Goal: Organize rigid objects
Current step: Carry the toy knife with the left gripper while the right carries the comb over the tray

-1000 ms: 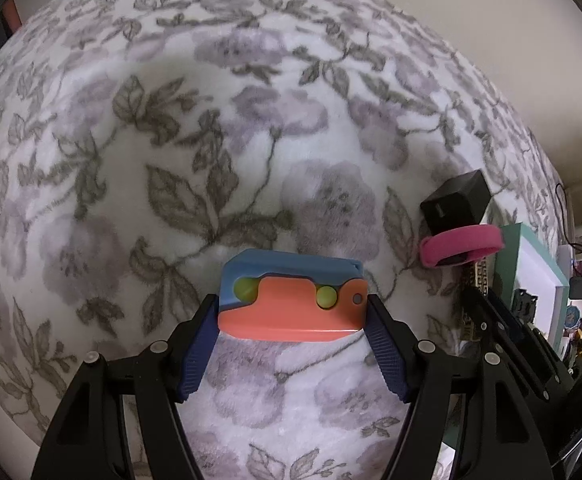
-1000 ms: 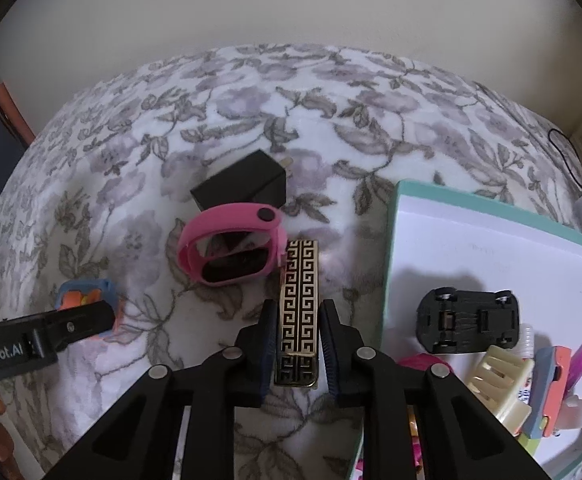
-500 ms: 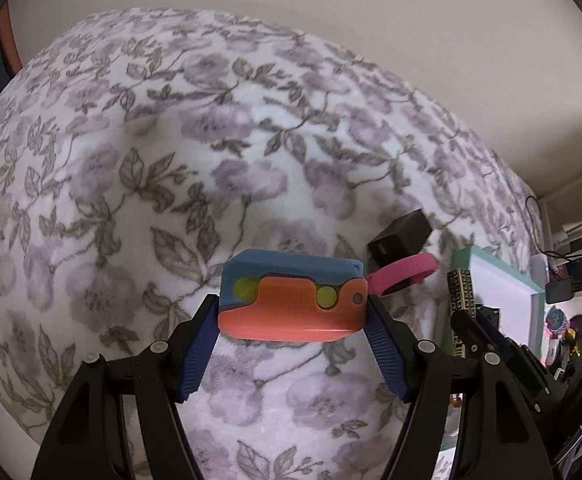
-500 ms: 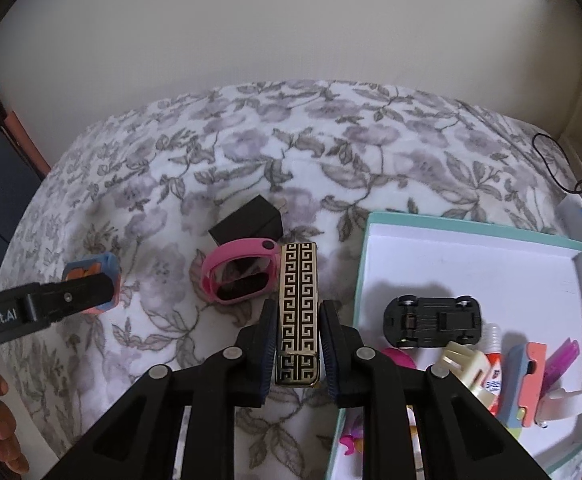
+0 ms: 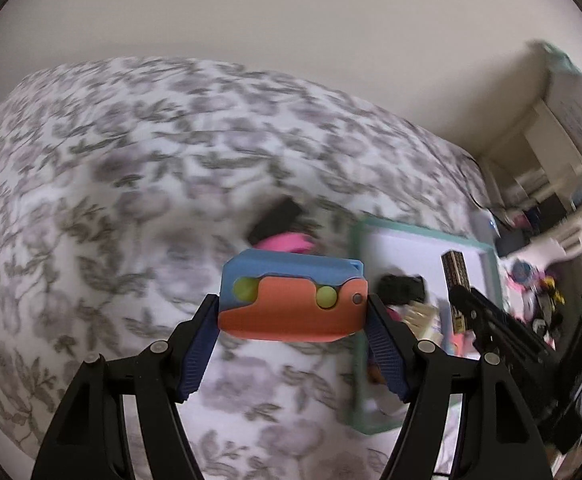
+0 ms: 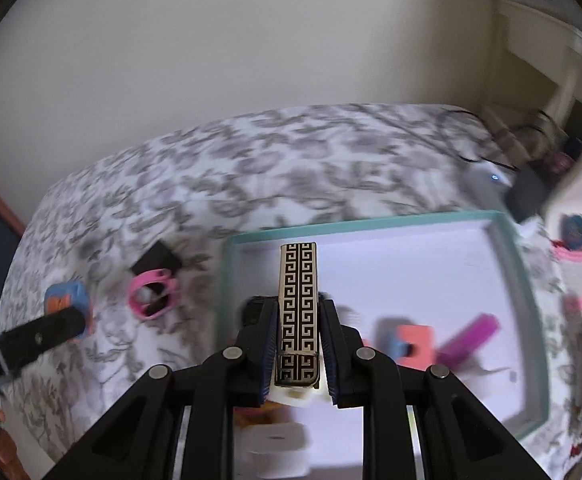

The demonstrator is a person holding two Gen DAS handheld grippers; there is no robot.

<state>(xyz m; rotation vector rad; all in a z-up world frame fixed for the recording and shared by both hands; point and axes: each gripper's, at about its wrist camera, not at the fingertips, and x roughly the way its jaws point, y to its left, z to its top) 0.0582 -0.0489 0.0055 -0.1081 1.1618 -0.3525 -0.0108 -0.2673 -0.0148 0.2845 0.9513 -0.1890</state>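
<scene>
Moved: both grippers are now lifted off the floral bedspread (image 6: 299, 152), the right one now hanging over the teal tray (image 6: 527, 304).
Left gripper (image 5: 293, 312): pinching a smooth blue-orange block toy (image 5: 291, 300).
Right gripper (image 6: 297, 344): clamping a flat gold-black patterned bar (image 6: 297, 300).
Tray: holding a purple stick (image 6: 471, 338) and blurred toys.
Bedspread: carrying a pink band (image 6: 153, 292) and black box (image 6: 157, 260).

Below me spreads a bedspread (image 6: 291, 160) printed with grey leaves and mauve flowers, running back to a plain cream wall (image 6: 231, 40). Off to my right, past the bed's edge, I see a white shelf unit (image 5: 547, 152) against the corner, blurred. A thin black cable (image 6: 487, 160) trails over the bed's far right corner toward a small white device with a blue light (image 6: 491, 179), beside a dark box (image 6: 527, 196)
</scene>
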